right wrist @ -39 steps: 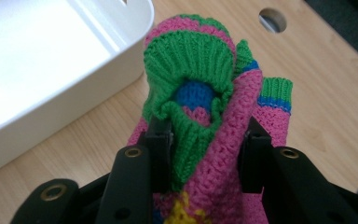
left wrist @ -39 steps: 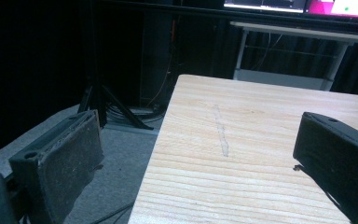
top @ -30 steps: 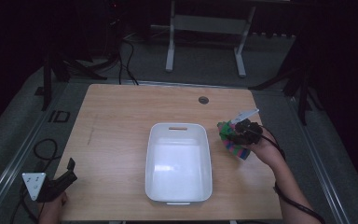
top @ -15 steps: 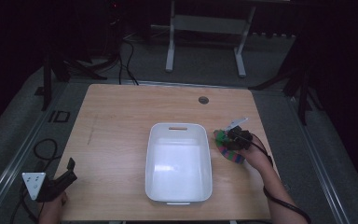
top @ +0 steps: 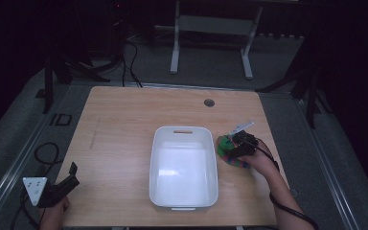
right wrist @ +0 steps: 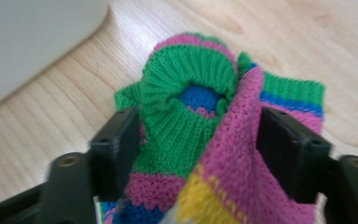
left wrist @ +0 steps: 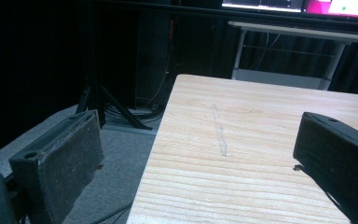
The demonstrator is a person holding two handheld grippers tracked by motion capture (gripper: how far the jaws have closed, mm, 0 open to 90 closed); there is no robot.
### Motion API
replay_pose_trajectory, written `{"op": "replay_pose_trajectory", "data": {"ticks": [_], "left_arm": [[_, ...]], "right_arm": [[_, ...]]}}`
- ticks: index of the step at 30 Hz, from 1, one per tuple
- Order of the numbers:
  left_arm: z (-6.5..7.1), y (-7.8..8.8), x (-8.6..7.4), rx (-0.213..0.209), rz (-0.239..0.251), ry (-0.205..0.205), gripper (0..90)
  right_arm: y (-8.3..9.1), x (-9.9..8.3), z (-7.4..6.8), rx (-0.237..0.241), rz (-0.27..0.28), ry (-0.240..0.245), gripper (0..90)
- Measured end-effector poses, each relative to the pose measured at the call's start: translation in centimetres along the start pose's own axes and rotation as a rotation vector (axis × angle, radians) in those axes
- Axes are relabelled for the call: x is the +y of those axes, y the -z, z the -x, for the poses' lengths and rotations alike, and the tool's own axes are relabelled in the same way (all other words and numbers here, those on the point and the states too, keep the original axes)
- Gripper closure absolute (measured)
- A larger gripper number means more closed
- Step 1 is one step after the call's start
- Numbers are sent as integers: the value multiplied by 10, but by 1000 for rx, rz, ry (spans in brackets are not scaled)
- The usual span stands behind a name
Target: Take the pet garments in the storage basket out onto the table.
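Right gripper pinches a striped knitted sock beside the white tub

In the high view, a wooden counter (top: 124,139) fills the middle of the frame, with a white rectangular tub (top: 184,167) standing just right of its centre. The tub looks bare inside, and a slot handle shows in its upper rim. A small round grommet (top: 209,102) sits in the counter toward the upper right.

At the right of the tub, near its upper right corner, the right gripper (top: 237,146) is held by a hand (top: 261,163) whose forearm comes in from the lower right of the frame. The gripper is clamped on a bunched knitted sock (top: 229,152) in green, pink and blue stripes. The sock sits just beside the tub's right wall; whether it touches the wall or the counter cannot be told.

In the right gripper view, the sock (right wrist: 205,135) bulges up between the two black jaws, which press in on it from either side. Its green ribbed cuff is at the centre of the frame, with pink, blue and a patch of yellow below. The tub's pale corner (right wrist: 32,42) shows in the upper left, above the wood grain.

At the lower left of the high view, the left gripper (top: 64,184) hangs off the counter's left edge in the other hand (top: 52,211). In the left gripper view its jaws stand spread wide, holding nothing, with the counter's left edge (left wrist: 242,140) and the grey floor (left wrist: 116,163) between them
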State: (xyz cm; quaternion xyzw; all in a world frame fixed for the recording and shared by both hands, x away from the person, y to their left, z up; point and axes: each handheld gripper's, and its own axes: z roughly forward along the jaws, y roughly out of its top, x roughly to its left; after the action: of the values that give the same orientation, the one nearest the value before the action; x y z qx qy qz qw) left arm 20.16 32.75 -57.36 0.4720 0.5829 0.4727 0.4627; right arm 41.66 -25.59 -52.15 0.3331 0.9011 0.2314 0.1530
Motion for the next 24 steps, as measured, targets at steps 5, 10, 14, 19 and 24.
{"op": "replay_pose_trajectory", "data": {"ticks": [5, 10, 14, 19, 24], "left_arm": [[0, 0, 0, -1, 0, 0, 18], [0, 0, 0, 0, -1, -1, 18], [0, 0, 0, 1, 0, -3, 18], [0, 0, 0, 0, 0, 0, 18], [0, 0, 0, 0, 0, -1, 18]], "right_arm": [[17, 0, 0, -6, 44, -8, 194], [40, -10, 2, 11, 105, -37, 136], [57, -28, 4, 22, 156, -75, 134], [65, -51, 5, -12, 205, -132, 127], [70, -75, 5, -70, 244, -189, 126]]}}
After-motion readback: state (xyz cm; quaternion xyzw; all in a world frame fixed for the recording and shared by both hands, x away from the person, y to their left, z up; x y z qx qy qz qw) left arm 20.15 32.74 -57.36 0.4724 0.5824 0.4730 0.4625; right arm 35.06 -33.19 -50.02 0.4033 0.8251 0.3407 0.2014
